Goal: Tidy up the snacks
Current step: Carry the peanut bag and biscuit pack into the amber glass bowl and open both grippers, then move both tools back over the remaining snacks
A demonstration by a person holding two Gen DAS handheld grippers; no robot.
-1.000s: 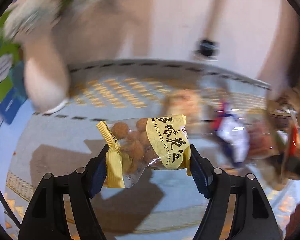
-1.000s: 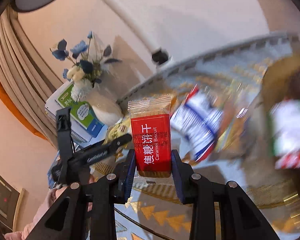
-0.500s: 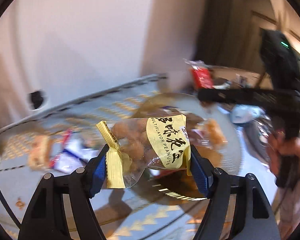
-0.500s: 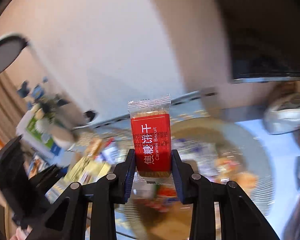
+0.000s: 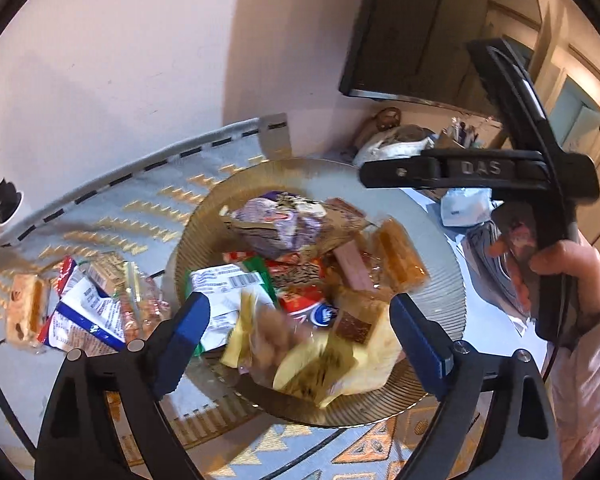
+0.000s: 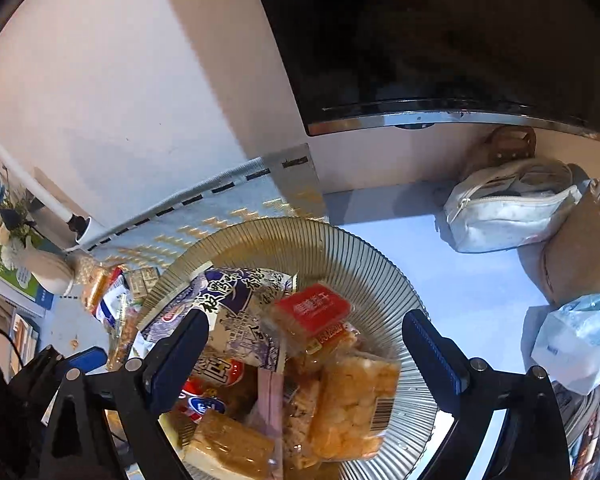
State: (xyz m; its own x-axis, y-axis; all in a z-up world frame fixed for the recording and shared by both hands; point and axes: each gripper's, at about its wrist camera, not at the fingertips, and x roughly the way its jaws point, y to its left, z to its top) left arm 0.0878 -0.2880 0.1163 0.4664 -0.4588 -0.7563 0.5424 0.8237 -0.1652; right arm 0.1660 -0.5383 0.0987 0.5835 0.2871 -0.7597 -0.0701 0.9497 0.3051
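A ribbed glass plate [image 5: 432, 264] holds a heap of snack packets. In the left wrist view my left gripper [image 5: 304, 324] hangs over the plate's near side, its jaws opening. The yellow peanut packet [image 5: 296, 348] is a blur between the blue pads, touching neither, dropping onto the heap. In the right wrist view my right gripper [image 6: 306, 346] is also over the plate [image 6: 380, 256], jaws opening and empty. The red caramel biscuit packet [image 6: 312, 308] lies loose on the heap just beyond the fingertips.
Several loose snack packets [image 5: 84, 304] lie on the patterned cloth left of the plate. A white pouch [image 6: 512, 216], a plastic bag [image 6: 580, 340] and a dark screen [image 6: 420, 40] stand right and behind. A hand [image 5: 560, 260] holds the right gripper's handle.
Both grippers swung from the loose packets across to the plate, then opened. The peanut packet left the left jaws and the red biscuit packet left the right jaws.
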